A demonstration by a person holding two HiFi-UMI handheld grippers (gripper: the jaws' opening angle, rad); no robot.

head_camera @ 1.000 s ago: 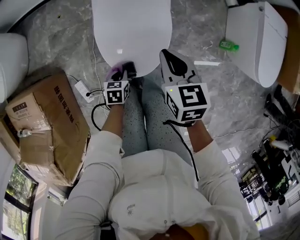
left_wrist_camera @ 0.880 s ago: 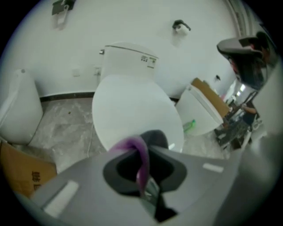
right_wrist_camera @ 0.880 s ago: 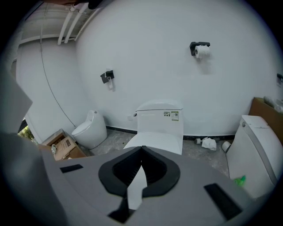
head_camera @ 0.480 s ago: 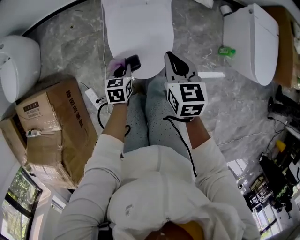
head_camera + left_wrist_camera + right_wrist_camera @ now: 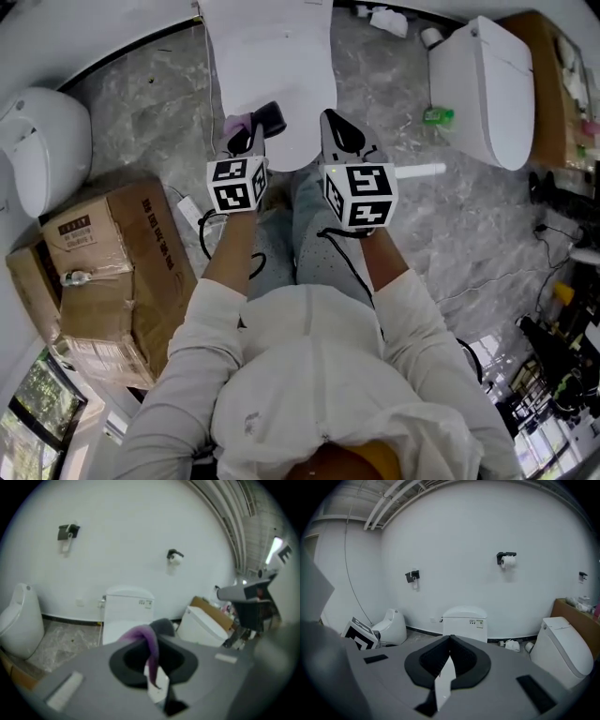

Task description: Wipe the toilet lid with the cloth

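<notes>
Floor of grey marble (image 5: 141, 112) fills most of the head view, and the person (image 5: 309, 375), in white sleeves, stands at the front of the toilet lid (image 5: 272, 66). A cardboard box (image 5: 103, 272) lies just beside the person's left leg. A rounded white fixture (image 5: 42, 141) sits beyond it at the left edge, and a second toilet (image 5: 483, 89) stands well apart on the right.

Against a second ago, the lid sits higher in the picture and more of the white fixture shows. Both grippers have come up from the lid's front rim — the left more than the right.

The left gripper (image 5: 255, 129) now hangs over the lid's front edge with its jaws clamped on the purple cloth (image 5: 234, 124). In the left gripper view the cloth drapes over the jaw tips, off the lid, with the tank (image 5: 127, 597) behind it against the white wall (image 5: 140, 527). The right gripper (image 5: 337, 124) is just right of the lid's front edge, its jaws pressed together with nothing between them.

Bare floor lies open on both sides of the toilet. It is wider on the right, up to the second toilet, where only a small green bottle (image 5: 433, 116) and a white stick (image 5: 420, 171) lie. Cables (image 5: 553, 272) crowd the far right edge.
</notes>
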